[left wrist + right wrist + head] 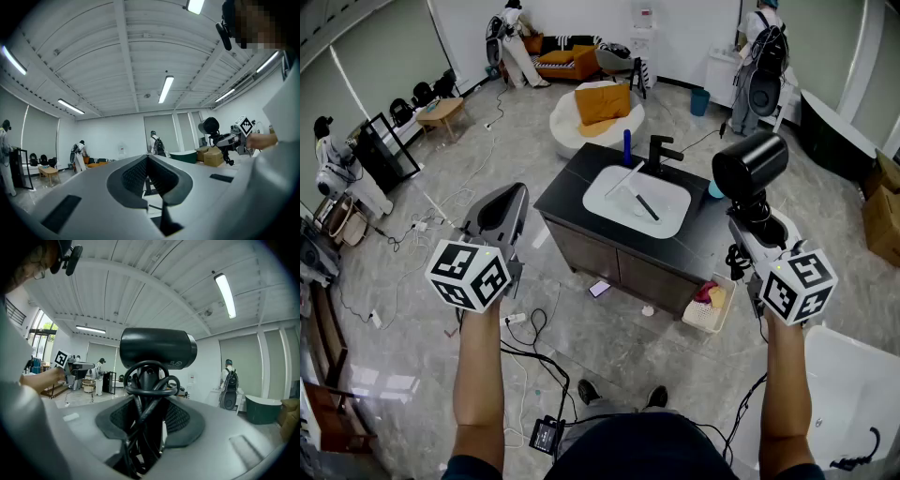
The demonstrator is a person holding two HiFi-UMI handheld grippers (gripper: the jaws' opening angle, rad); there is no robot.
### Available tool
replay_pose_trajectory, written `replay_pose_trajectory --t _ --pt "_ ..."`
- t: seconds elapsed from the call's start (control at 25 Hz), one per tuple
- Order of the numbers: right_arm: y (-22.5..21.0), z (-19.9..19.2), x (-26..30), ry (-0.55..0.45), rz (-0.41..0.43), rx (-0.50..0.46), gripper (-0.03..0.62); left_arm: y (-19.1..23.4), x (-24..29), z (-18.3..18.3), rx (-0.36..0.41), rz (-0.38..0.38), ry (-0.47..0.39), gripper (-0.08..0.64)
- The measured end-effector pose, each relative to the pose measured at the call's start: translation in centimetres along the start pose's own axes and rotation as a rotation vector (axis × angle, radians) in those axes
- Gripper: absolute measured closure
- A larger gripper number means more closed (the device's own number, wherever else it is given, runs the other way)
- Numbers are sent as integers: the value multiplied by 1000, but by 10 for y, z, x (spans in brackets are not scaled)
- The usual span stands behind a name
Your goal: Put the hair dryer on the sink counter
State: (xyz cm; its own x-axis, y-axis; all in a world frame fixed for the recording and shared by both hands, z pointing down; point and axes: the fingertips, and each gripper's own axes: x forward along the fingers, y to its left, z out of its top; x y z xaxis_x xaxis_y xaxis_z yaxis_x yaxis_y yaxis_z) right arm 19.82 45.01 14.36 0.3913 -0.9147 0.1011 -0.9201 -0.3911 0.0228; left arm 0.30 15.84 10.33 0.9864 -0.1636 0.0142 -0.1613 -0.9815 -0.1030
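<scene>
In the head view the hair dryer (750, 164) stands upright in the right gripper (757, 225), in the air near the right edge of the dark tabletop (572, 183). It is best carried over the bare strip between the white basin (636, 200) and that edge, clear of the faucet (661, 150), and lowered onto its side. The left gripper view shows the left gripper (147, 164) with its jaws pressed together on nothing, so it has no part in the placing. In the right gripper view the jaws pinch the handle with the coiled cord (149, 380) bunched around it. I judge the release should wait until the body rests on the tabletop, lest the cord drag it off.
</scene>
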Motion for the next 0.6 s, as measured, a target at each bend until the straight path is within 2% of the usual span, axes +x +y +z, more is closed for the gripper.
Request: replay_pose_trajectory --t 0.2,0.6 --pt "11 8 9 5 -10 0 422 16 -2 6 -3 -11 -6 554" --pt "25 2 45 23 -40 13 422 59 10 -10 -9 -38 6 554"
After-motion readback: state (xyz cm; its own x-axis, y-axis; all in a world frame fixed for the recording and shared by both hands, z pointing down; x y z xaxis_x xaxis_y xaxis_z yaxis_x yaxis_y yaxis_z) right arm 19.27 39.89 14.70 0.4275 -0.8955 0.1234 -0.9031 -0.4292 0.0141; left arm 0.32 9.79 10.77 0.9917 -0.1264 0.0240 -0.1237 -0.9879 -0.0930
